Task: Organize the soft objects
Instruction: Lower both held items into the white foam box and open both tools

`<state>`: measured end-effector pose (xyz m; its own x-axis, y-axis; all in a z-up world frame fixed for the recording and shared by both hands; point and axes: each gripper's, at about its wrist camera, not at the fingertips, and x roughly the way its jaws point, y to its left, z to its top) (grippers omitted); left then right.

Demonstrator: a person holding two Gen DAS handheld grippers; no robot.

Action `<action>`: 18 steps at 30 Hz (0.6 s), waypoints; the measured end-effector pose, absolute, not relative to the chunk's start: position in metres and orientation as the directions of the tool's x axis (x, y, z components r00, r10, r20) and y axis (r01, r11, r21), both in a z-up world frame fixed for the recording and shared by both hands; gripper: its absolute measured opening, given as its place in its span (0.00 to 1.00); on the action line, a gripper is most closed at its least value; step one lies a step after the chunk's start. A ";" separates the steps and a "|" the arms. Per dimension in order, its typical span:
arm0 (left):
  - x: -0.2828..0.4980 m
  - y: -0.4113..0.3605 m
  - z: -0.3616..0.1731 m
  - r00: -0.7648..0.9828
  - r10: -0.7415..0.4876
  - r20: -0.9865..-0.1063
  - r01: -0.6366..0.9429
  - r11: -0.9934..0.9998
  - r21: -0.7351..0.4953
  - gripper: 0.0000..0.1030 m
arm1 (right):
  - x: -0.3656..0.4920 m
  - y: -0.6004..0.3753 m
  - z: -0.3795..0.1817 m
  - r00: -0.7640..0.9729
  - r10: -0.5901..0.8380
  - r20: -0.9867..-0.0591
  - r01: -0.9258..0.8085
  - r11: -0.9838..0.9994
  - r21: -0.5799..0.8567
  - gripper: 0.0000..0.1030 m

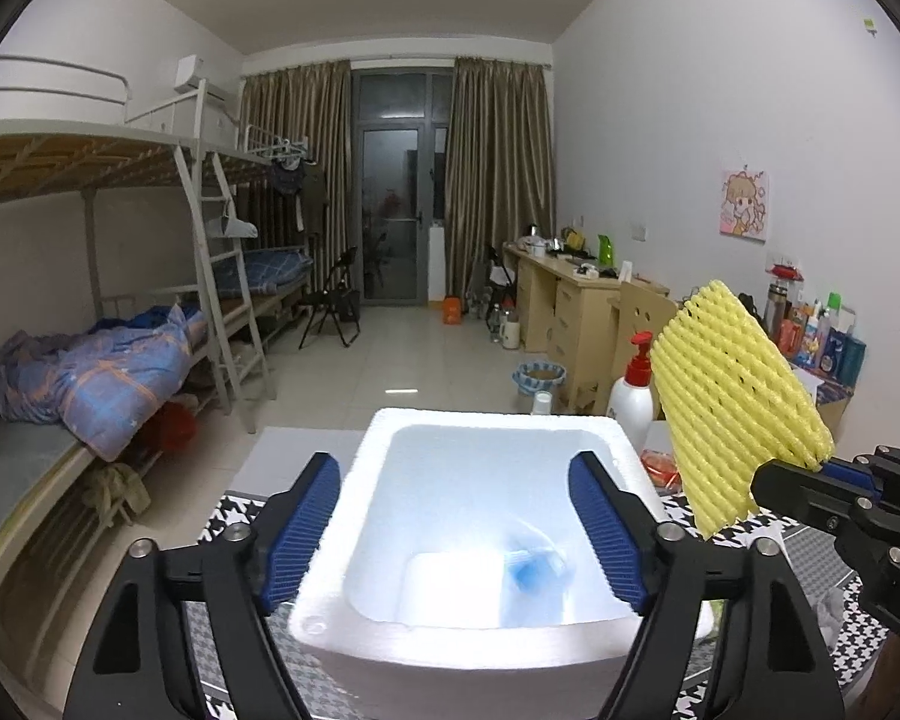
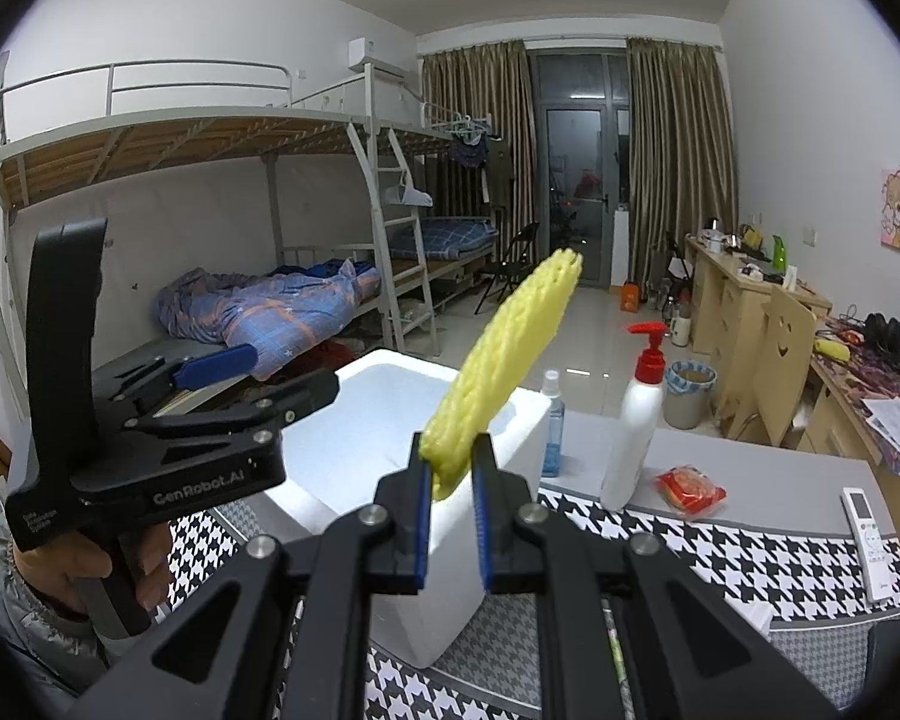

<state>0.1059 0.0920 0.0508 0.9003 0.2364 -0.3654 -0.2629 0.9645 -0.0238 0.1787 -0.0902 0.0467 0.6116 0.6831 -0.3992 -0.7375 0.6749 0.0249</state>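
A white foam box [image 1: 390, 438] stands on the houndstooth cloth. My left gripper [image 1: 453, 480] hovers over it, open, nothing between its blue pads. Down in the box lie a white piece [image 1: 450, 576] and a blurred blue and clear thing [image 1: 534, 564]. My right gripper [image 2: 450, 462] is shut on the lower end of a yellow foam net sleeve [image 2: 510, 354], which sticks up and away, tilted right. In the left wrist view the sleeve [image 1: 732, 402] rises beside the box's right rim, with the right gripper [image 1: 810, 474] below it. The right wrist view shows the left gripper [image 2: 288, 372] over the box [image 2: 390, 366].
A white pump bottle with a red top [image 2: 636, 420], a blue spray bottle [image 2: 552, 426], a red packet [image 2: 690, 489] and a remote [image 2: 867, 534] lie right of the box. Bunk beds line the left wall, and a desk and chair the right.
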 end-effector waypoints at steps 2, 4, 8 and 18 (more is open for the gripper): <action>0.104 0.095 0.051 0.901 0.237 -0.363 -0.264 0.964 -0.025 0.80 | 0.178 -0.086 0.047 0.610 0.684 -0.400 -0.741 0.672 0.020 0.15; 0.102 0.098 0.052 0.902 0.241 -0.358 -0.268 0.963 -0.028 0.81 | 0.177 -0.081 0.048 0.608 0.684 -0.402 -0.743 0.669 0.014 0.15; 0.097 0.100 0.054 0.903 0.252 -0.347 -0.277 0.961 -0.024 0.85 | 0.175 -0.072 0.049 0.599 0.690 -0.407 -0.753 0.658 0.008 0.15; 0.087 0.111 0.054 0.901 0.286 -0.326 -0.310 0.951 -0.020 0.96 | 0.180 -0.054 0.046 0.568 0.706 -0.423 -0.774 0.633 0.016 0.15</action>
<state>0.0868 0.1113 0.0536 0.9009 0.2865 -0.3262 -0.3097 0.9506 -0.0203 0.1800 -0.0543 0.0464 0.5680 0.7061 -0.4229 -0.7743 0.6326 0.0162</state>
